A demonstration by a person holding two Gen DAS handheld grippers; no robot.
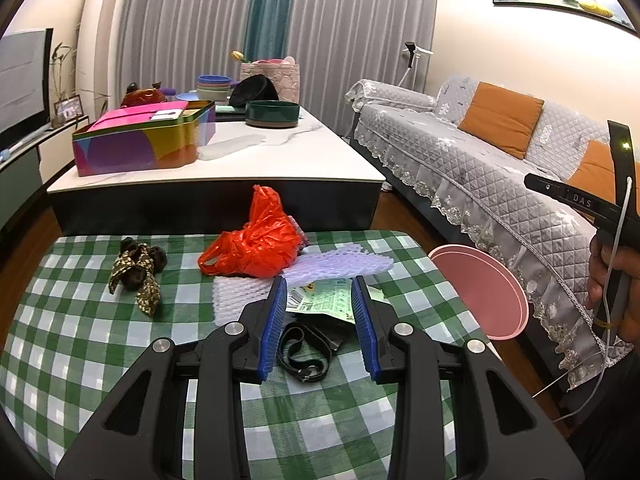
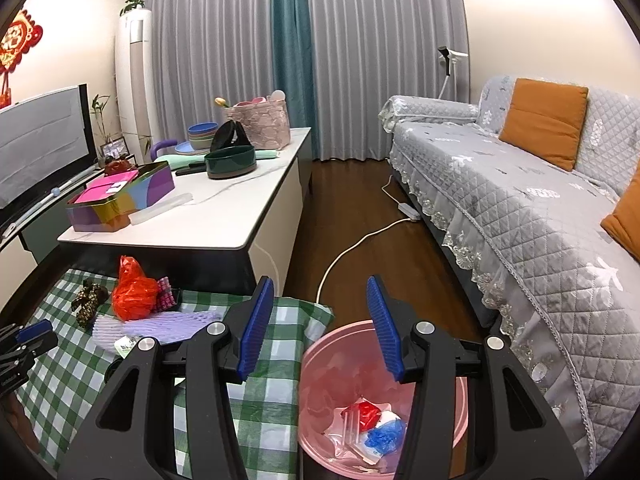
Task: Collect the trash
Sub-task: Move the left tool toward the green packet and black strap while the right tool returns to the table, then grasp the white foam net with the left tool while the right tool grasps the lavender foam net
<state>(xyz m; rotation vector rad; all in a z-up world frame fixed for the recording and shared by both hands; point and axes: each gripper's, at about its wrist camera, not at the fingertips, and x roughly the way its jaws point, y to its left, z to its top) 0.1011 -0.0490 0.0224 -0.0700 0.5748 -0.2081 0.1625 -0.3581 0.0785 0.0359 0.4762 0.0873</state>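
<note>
My left gripper (image 1: pixel 320 292) is open above the green checked table (image 1: pixel 80 352), its jaws on either side of a green printed wrapper (image 1: pixel 324 300) lying over a black strap (image 1: pixel 308 352). Beyond lie white foam netting (image 1: pixel 340 264), a red plastic bag (image 1: pixel 256 248) and a brown patterned cloth bow (image 1: pixel 138 268). My right gripper (image 2: pixel 320 304) is open and empty above the pink bin (image 2: pixel 320 356), which holds red, blue and clear wrappers (image 2: pixel 372 424). The bin's rim shows in the left wrist view (image 1: pixel 484 292).
A white coffee table (image 1: pixel 248 156) behind carries a colourful tin (image 1: pixel 144 140), bowls and a basket. A grey covered sofa (image 2: pixel 520 208) stands at the right. A white cable (image 2: pixel 352 248) runs across the wooden floor.
</note>
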